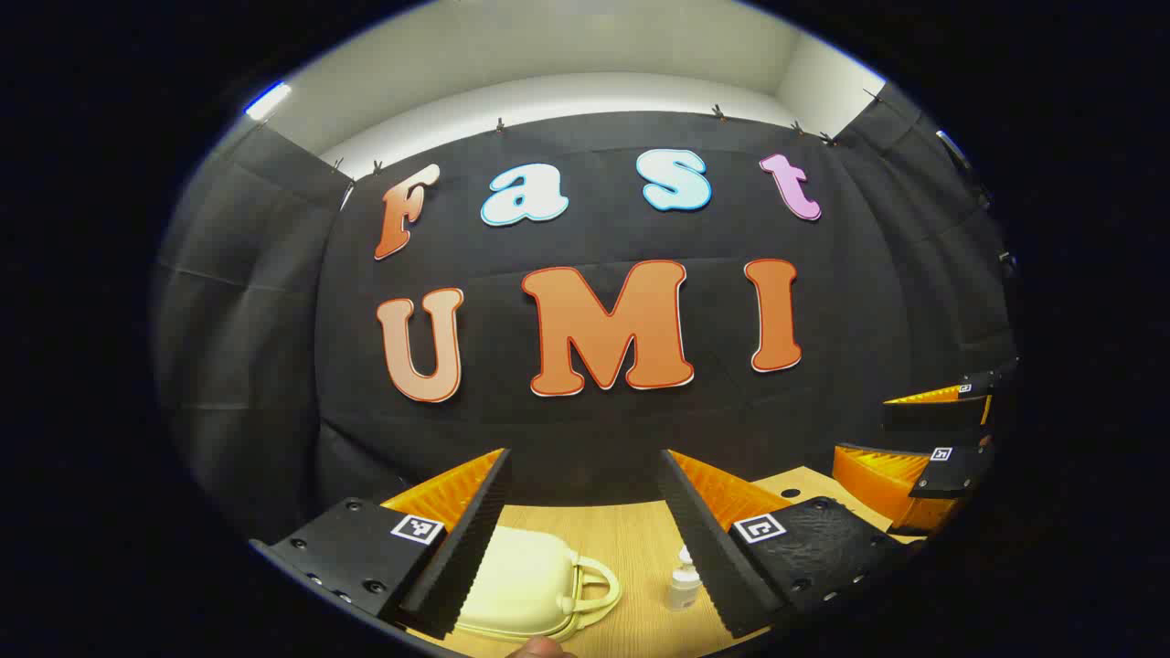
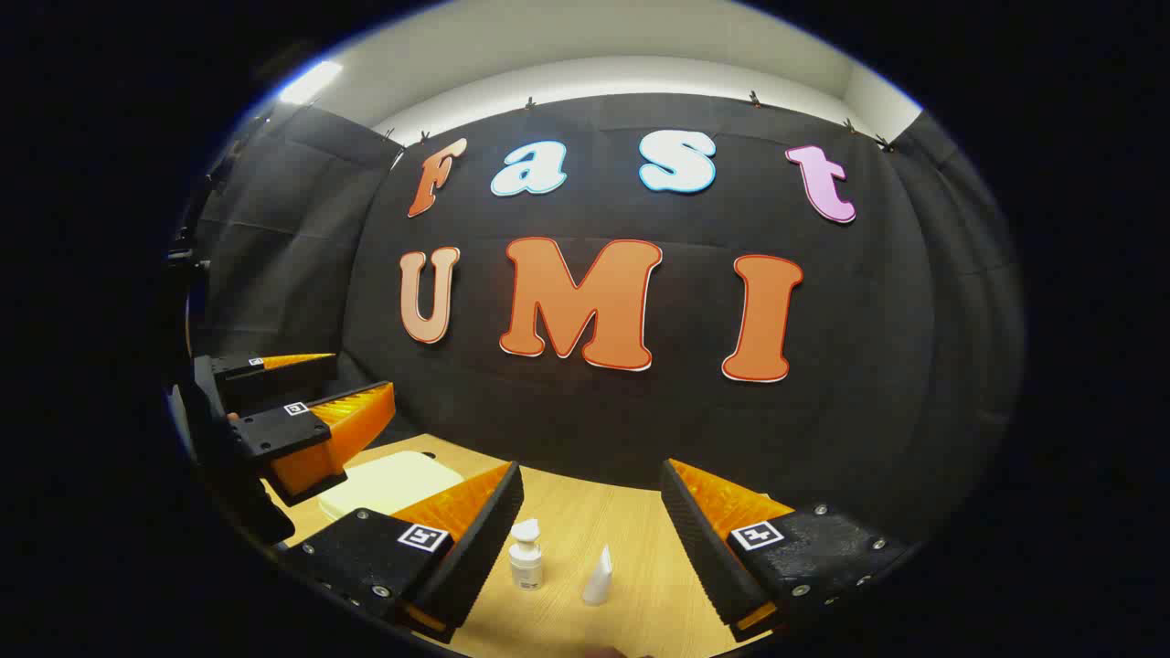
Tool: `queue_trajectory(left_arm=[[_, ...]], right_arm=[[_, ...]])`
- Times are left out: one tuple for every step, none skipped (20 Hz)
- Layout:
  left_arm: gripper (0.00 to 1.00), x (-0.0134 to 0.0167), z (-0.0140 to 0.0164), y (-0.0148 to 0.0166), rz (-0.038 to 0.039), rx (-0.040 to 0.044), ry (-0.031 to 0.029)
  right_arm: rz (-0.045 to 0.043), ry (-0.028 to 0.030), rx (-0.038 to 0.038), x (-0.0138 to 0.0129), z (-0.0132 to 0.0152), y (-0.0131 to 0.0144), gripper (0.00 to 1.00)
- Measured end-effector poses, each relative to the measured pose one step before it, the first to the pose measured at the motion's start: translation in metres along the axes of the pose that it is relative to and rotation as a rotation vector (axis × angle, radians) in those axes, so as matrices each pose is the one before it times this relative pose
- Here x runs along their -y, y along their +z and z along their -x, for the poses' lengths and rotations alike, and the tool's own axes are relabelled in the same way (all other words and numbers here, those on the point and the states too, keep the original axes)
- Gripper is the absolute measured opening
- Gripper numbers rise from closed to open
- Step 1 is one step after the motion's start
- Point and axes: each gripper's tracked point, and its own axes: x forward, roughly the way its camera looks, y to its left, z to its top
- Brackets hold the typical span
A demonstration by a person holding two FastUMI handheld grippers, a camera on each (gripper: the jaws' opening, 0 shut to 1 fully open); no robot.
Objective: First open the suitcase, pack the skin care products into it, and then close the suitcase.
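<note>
We held both grippers above a pale wooden table (image 1: 631, 548) in front of the black cloth wall (image 1: 594, 402), neither one touching anything. In the left gripper view, the left gripper (image 1: 585, 475) had its two fingers spread wide apart with nothing between them. Below it lay the suitcase (image 1: 521, 585), a small, pale cream hard case with rounded corners and a smooth, slightly glossy shell; it lay flat on the table with its lid down, and its curved carry handle (image 1: 599, 585) of the same cream colour pointed to the right in that view. Just beside the handle, apart from it, stood a small bottle (image 1: 683, 585), whitish with a white pump top, upright on the table. Farther off at the right edge of that view we saw the other gripper. In the right gripper view, the right gripper (image 2: 592, 484) also had its fingers wide apart and empty. Under it the same bottle (image 2: 526, 557) stood upright, and near it, to the right, a small white tube (image 2: 599, 576) stood on end, leaning slightly, apart from the bottle. The suitcase (image 2: 393, 482) showed to the left in that view as a flat cream slab, partly hidden behind the left gripper (image 2: 352, 388), whose fingers stood apart there too.
</note>
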Motion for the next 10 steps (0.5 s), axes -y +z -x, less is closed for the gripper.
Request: queue_trajectory(left_arm=[[1.0,-0.00224,-0.00367,0.00014,0.00004,0.0057,-0.00243],[0.99,-0.00047,-0.00446,-0.00169,-0.0027,-0.01464,-0.00915],[0.99,-0.00155,-0.00264,-0.001,-0.00778,-0.00346,-0.00641],[0.99,-0.0028,-0.00313,0.00385,-0.00798,0.01263,-0.00402],[0.99,-0.00128,-0.0024,0.0041,-0.00462,0.01605,-0.00792],[0.99,-0.00011,-0.00362,0.0018,-0.00113,0.00224,-0.00714],[0.99,-0.00008,-0.00166,-0.00382,0.00245,-0.00252,-0.00883],[1.0,-0.00076,-0.0015,-0.00056,0.00234,0.00051,-0.00617],[1.0,-0.00277,-0.00261,0.00008,-0.00011,0.00668,-0.00283],[1.0,-0.00186,-0.00281,0.0001,-0.00198,-0.00002,-0.00288]], right_arm=[[0.00303,-0.01613,0.0015,0.00146,-0.00156,-0.00102,0.96],[-0.00192,-0.0101,-0.01524,-0.00195,-0.00184,-0.00441,0.96],[-0.00924,-0.01198,-0.0164,-0.00222,-0.0011,-0.00348,0.96],[-0.01373,-0.00256,0.0014,-0.00434,-0.00016,0.0013,0.97],[-0.00804,-0.00029,0.00662,-0.00395,-0.00077,0.00272,0.96],[0.00108,-0.00409,0.00023,-0.00193,-0.00035,0.00033,0.96],[0.00602,-0.00685,-0.00415,-0.00048,-0.00133,-0.0007,0.96],[0.00398,-0.00995,0.00002,0.00021,-0.00061,-0.00043,0.97],[-0.00347,-0.00529,0.00393,-0.00133,-0.00079,0.0014,0.96],[-0.00446,-0.00855,-0.00076,-0.00159,-0.00139,-0.00059,0.96]])
